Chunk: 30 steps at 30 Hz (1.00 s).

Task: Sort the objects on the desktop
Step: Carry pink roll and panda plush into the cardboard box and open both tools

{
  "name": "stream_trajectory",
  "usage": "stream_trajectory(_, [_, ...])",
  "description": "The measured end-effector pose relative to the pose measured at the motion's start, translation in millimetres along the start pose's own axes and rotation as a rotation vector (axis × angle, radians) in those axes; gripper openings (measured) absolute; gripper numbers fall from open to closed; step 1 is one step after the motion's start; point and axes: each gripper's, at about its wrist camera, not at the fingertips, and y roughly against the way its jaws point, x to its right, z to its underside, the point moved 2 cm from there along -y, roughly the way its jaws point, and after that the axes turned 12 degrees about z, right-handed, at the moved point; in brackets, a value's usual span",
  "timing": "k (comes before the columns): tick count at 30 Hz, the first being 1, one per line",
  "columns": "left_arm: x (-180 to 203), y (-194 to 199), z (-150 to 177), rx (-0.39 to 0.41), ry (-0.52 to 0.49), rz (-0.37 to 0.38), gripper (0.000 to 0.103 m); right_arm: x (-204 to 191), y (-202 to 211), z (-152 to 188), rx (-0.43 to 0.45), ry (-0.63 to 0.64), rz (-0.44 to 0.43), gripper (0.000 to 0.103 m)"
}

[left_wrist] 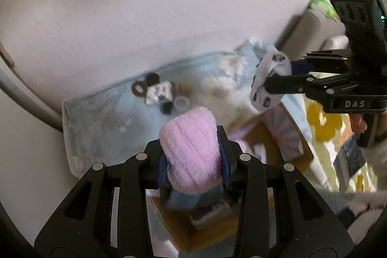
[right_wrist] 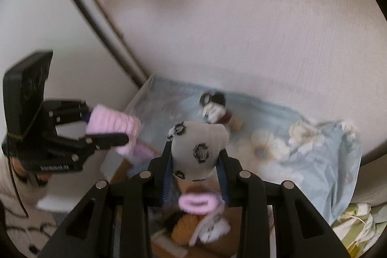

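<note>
My left gripper (left_wrist: 193, 156) is shut on a fluffy pink sock (left_wrist: 188, 137), which fills the gap between its blue pads. In the right wrist view the same gripper (right_wrist: 106, 127) holds this pink sock (right_wrist: 113, 123) at the left. My right gripper (right_wrist: 198, 154) is shut on a white sock with black round prints (right_wrist: 200, 139). It also shows at the right of the left wrist view (left_wrist: 278, 75), with the white sock (left_wrist: 271, 79) in its jaws. Both hang above an open cardboard box (left_wrist: 205, 229).
On the pale blue flowered cloth (left_wrist: 101, 117) lie a brown ring (left_wrist: 139, 88), a black ring (left_wrist: 152, 78), a small patterned box (left_wrist: 159, 92) and a clear tape roll (left_wrist: 182, 103). Inside the box (right_wrist: 186, 229) lie another pink item (right_wrist: 198, 203) and white patterned fabric (right_wrist: 210, 229). A wall stands behind.
</note>
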Motion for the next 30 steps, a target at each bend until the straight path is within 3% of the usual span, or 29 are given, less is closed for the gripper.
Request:
stream_trajectory(5, [26.0,-11.6,30.0,-0.085,-0.038,0.036,0.032,-5.3,-13.6,48.5,-0.083,0.029,-0.009,0.031])
stream_trajectory(10, [36.0,-36.8,54.1,-0.158,-0.067,0.071,0.032,-8.9,-24.1,73.4,-0.159,0.053,-0.004,0.031])
stream_trajectory(16, [48.1,-67.4,75.8,-0.222,-0.160,0.074,0.032,-15.7,-35.5,84.2,-0.194,0.080,-0.008,0.031])
stream_trajectory(23, [52.5,-74.6,80.6,-0.251,-0.171,0.086,0.032,-13.2,-39.5,85.1,-0.219,0.084,-0.028,0.031])
stream_trajectory(30, [43.0,-74.6,80.1,-0.253,-0.148,0.089,0.032,-3.7,-42.9,84.6,-0.247,0.114,0.018,0.031])
